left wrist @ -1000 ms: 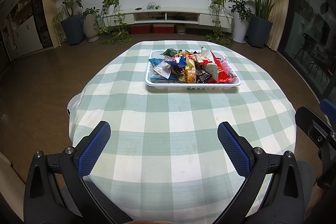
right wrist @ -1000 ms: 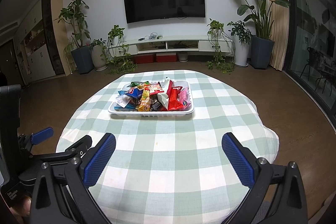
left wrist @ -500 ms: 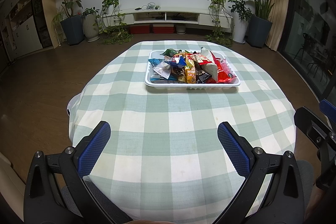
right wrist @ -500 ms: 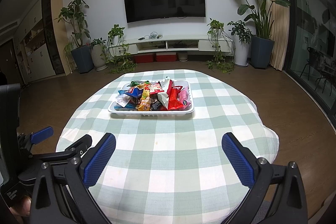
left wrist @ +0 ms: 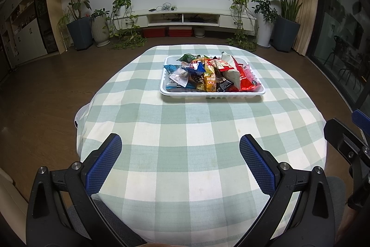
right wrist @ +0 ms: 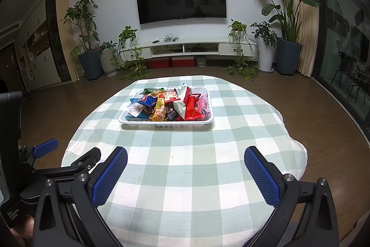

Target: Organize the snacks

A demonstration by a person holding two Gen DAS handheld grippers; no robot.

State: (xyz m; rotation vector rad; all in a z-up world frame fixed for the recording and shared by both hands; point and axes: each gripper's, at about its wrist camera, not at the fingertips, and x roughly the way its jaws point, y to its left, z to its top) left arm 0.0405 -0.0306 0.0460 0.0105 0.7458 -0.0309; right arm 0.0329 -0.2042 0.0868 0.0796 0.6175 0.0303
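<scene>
Mixed bright snack packets (left wrist: 209,74) heaped in white plastic tray (left wrist: 212,93), none outside it. Your left tool (left wrist: 180,160) and right tool (right wrist: 185,171) gape wide, empty, well short of tray.

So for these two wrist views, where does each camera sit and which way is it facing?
Left wrist: sits behind the open left gripper, facing across the checked table to the snack tray; right gripper at right edge.
Right wrist: sits behind the open right gripper, facing likewise; left gripper at left edge.
Shared: tray, table, TV wall.
</scene>
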